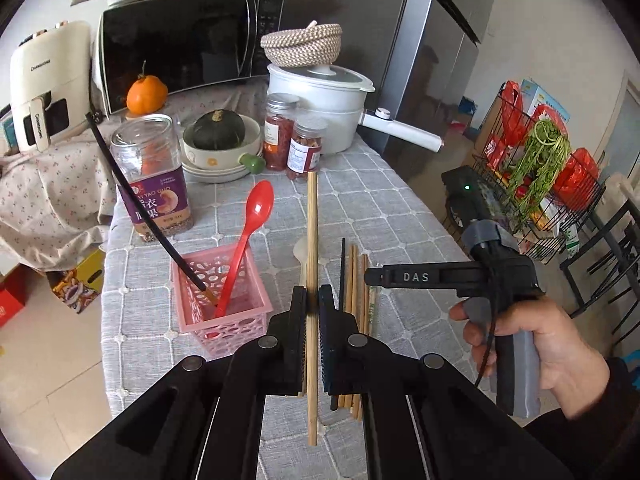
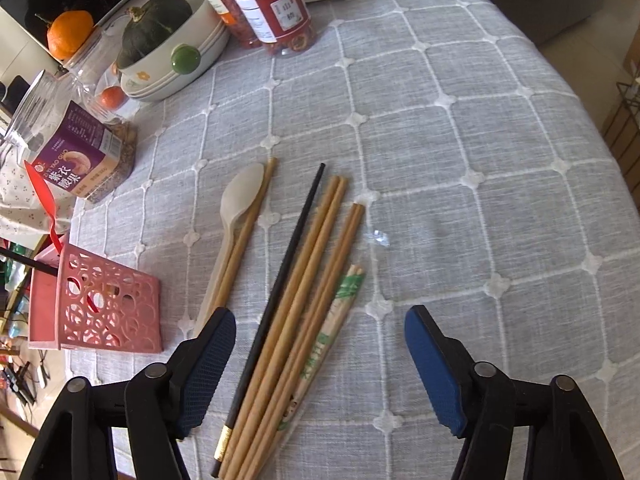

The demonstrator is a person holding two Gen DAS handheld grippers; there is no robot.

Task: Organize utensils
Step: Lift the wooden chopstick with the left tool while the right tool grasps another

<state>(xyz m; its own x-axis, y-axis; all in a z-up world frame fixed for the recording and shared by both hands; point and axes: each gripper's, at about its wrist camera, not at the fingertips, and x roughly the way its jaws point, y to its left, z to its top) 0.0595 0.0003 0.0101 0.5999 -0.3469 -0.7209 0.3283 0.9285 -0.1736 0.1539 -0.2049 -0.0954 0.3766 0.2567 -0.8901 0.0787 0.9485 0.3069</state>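
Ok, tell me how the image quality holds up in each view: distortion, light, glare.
Left wrist view: strong fisheye bend with dark corners, the fridge leaning inward; soft, even daylight; the microwave door mirrors the room. Right wrist view: the tablecloth grid bows outward; sun brightens its far part; a small glint sits beside the wooden chopsticks; both views look sharp.

Tabletop, grey checked cloth. Lying on it: pink basket, pale spoon, black chopstick, wooden chopsticks, wrapped chopsticks, purple-label jar, stacked bowls, two red-filled jars, white pot.
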